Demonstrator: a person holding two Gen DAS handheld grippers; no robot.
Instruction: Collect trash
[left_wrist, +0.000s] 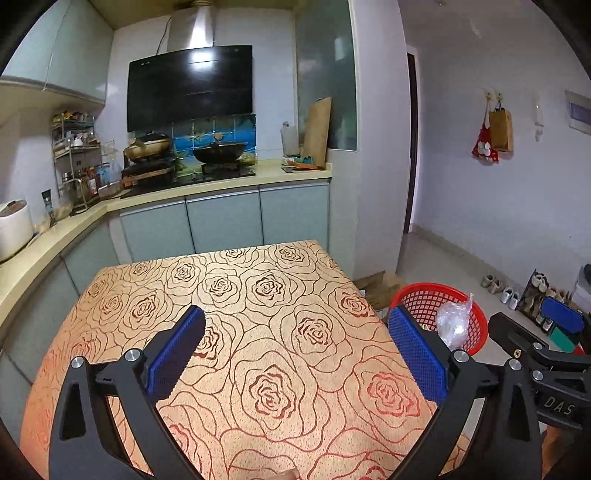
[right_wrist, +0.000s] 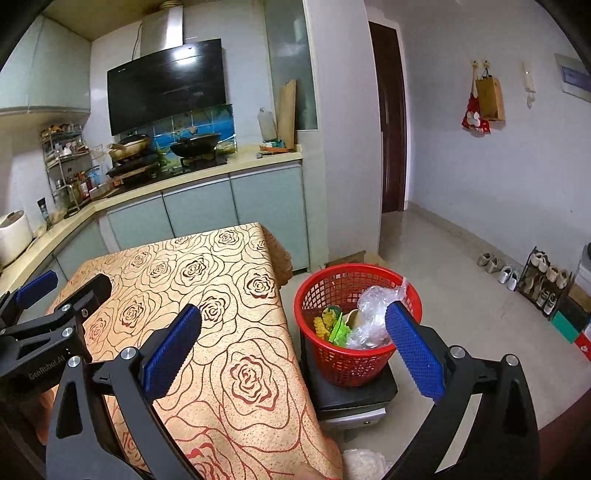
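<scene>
- The left claw (left_wrist: 295, 354) is spread wide and grasps nothing; its 2 blue pads (left_wrist: 177, 354) hang above the table (left_wrist: 258, 295) with only the rose-patterned cloth between them.
- The right claw (right_wrist: 295, 354) is likewise released, jaws wide apart and bare. Its left pad sits over the table edge, and its right pad (right_wrist: 413, 354) shows in front of the basket's near rim; whether it touches the rim I cannot tell.
- The red basket (right_wrist: 347, 354) stands on a dark stool (right_wrist: 354, 398) just beside the table's right edge.
- The trash lies inside the basket: a crumpled clear plastic bag (right_wrist: 373, 314) on the right, yellow and green wrappers (right_wrist: 332, 325) on the left.
- In the left wrist view the basket (left_wrist: 428, 299) shows past the table's right corner, with the plastic bag (left_wrist: 454, 321) rising above its rim.
</scene>
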